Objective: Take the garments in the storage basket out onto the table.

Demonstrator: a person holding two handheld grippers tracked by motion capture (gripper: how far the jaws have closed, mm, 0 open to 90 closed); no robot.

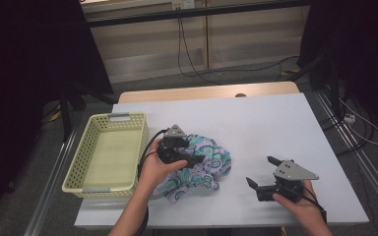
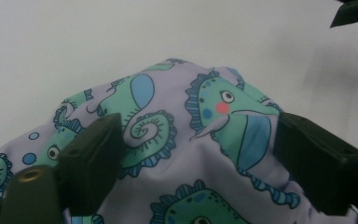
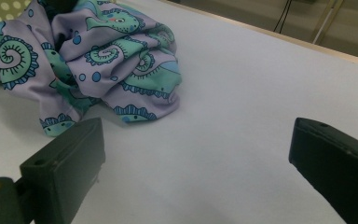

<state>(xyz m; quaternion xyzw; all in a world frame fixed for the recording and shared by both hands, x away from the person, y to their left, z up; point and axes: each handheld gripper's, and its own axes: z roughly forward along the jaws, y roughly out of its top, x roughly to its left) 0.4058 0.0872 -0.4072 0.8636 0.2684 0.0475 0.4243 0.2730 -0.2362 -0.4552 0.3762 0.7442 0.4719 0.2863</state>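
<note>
A: The left gripper (image 2: 193, 154) sits over the crumpled seahorse-print cloth (image 1: 199, 167), jaws spread wide astride a fold, pads not yet pressing. The cloth lies mid-surface, just beside the yellow basket (image 1: 109, 152).

B: So closing there may pinch only the top layer, and the rest could trail and snag on the basket rim.

A: Likely. The right gripper (image 1: 262, 173) rests wide open and empty, well apart, too far to gather any slack.

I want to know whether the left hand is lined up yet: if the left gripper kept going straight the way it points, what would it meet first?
The left gripper would most likely meet the purple seahorse-print cloth first. Its open jaws stand to either side of the bunched fabric, which lies right ahead of them; whether the pads already touch it is unclear.
</note>
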